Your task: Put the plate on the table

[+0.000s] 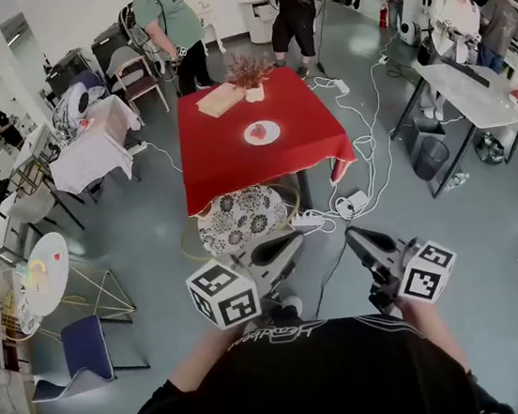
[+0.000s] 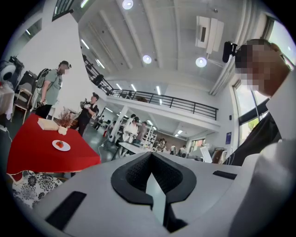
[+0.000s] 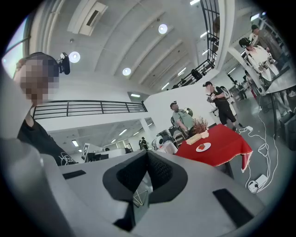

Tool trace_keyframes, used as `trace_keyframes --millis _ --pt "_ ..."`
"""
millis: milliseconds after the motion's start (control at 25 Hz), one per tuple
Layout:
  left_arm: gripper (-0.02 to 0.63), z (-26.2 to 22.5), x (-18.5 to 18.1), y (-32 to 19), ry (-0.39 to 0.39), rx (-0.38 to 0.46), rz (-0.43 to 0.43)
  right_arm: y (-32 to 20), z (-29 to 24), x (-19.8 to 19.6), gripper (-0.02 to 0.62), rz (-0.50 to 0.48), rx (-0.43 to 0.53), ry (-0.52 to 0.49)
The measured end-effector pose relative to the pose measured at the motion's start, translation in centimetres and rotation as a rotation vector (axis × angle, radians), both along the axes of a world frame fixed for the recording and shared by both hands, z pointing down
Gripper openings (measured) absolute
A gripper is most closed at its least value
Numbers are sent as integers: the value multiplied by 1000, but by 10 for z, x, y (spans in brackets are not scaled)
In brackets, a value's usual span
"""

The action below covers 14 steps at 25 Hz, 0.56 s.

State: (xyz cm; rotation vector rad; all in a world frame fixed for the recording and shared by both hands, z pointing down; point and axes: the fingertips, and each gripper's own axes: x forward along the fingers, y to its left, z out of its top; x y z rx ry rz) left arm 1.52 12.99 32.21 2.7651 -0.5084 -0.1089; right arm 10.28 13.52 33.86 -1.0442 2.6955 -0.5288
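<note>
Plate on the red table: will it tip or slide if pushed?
The plate looks flat and low, so it probably won't tip. On the red tablecloth it may drag, not glide. The red thing on it might shift.

Left gripper point(image 1: 283, 248): jaws together, pads meeting. Right gripper point(image 1: 360, 238): jaws together, pads meeting. Both held side by side, apart, tips pointing forward.

No legible text, shirt print point(image 1: 276, 334) too blurred
</note>
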Motion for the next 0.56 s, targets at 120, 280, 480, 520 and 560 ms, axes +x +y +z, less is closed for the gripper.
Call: trace_keyframes --millis 120,280,480,520,560 --pt "8 0 -2 3 -2 -4 -3 2 0 -3 6 -3 -4 0" --pt "8 4 -6 11 -12 -7 -6 10 2 -7 6 -7 -11 -6" --pt "8 6 -4 20 -9 -7 -15 21 6 -3 6 -5 -10 -7" --pt "8 6 -3 22 -8 -7 -16 23 6 -2 6 -4 -10 -7" --pt "8 6 -3 23 -8 -7 -17 24 6 -1 6 -2 -10 -7"
